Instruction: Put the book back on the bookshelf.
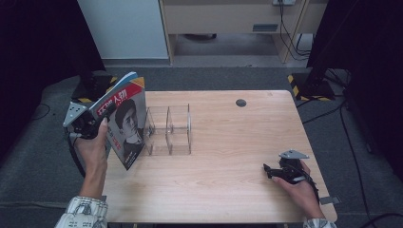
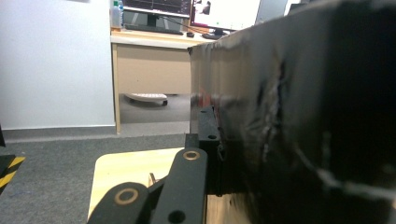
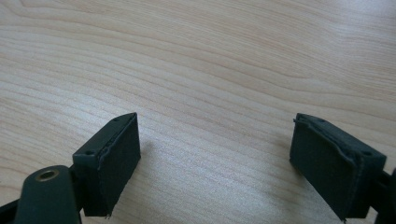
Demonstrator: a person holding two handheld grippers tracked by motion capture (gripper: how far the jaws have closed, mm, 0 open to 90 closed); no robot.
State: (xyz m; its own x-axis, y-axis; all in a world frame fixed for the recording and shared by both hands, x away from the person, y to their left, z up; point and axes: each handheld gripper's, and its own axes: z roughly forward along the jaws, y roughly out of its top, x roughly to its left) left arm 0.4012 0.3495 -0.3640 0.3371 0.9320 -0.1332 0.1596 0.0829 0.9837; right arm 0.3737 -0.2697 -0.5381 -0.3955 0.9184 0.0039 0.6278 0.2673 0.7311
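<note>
A glossy magazine (image 1: 124, 121) with a red title band and a black-and-white portrait on its cover is held upright, slightly tilted, at the left edge of the light wooden table (image 1: 223, 190). It is pinched near its upper left corner by the left gripper (image 1: 100, 118), whose jaws are pressed together on it. In the left gripper view the magazine (image 2: 299, 116) is seen edge-on as a dark, creased sheet lying against the inner face of one black jaw, rising well above it. The magazine stands just beside a clear acrylic divided organiser (image 1: 169, 129), at that organiser's left end; contact between them cannot be determined. White characters are printed on the red band, but they are too small to be read with certainty. The right gripper (image 1: 269, 170) is rested on the table near its front right corner, well apart from the magazine. In the right gripper view its jaws (image 3: 215, 163) are spread wide over bare wood.
</note>
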